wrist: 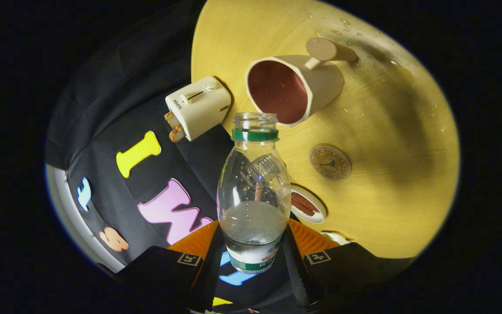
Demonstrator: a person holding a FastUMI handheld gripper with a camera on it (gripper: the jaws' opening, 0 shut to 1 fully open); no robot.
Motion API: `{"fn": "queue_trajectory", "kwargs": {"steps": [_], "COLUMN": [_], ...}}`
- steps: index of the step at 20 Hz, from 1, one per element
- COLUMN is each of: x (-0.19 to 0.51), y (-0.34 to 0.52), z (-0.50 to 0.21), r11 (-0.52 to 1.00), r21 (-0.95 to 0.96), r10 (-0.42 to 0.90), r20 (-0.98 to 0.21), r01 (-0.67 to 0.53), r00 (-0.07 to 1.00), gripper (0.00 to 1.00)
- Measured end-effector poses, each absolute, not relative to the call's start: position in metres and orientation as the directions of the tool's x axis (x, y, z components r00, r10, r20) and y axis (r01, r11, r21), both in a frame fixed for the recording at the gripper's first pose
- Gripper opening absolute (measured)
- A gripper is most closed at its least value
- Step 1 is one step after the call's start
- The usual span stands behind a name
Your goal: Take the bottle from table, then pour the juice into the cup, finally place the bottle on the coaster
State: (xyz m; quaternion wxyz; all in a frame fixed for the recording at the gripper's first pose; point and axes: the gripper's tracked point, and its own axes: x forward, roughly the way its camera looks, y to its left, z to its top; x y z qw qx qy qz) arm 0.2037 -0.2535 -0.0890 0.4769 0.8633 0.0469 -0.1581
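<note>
Between the tool [253, 257] fingers, clamped: uncapped clear bottle [253, 192], partly full.

A: What is the bottle [253, 192] clamped between the gripper [253, 257] fingers made of?

B: Clear glossy plastic, with a smooth collar ring under its open neck and a shiny printed label low down.

A: And the cup [292, 87] beyond it?

B: Matt, ceramic-looking, smooth inside. The table [390, 144] shows pale wood grain with a satin sheen and scattered wet drops.

A: The coaster [330, 162]?

B: Wood-like, matt, stamped. The toaster [198, 107] looks like smooth plastic.
</note>
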Motion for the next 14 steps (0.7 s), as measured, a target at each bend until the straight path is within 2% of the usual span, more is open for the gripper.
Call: {"fn": "queue_trajectory", "kwargs": {"steps": [4,8,11,14], "x": [0.189,0.181,0.179,0.175], "y": [-0.251,-0.256,-0.258,-0.256], "z": [-0.079,-0.057,-0.036,-0.026], "r11": [-0.233,0.116,0.361,0.620], "r21": [0.921,0.940,0.891,0.749], "r10": [-0.051,-0.056,-0.063,-0.064], "r20": [-0.331,-0.316,-0.269,-0.247], "r01": [0.311,0.320,0.273,0.233], "r00": [0.942,0.947,0.961,0.967], "gripper": [0.71,0.71,0.71,0.71]}}
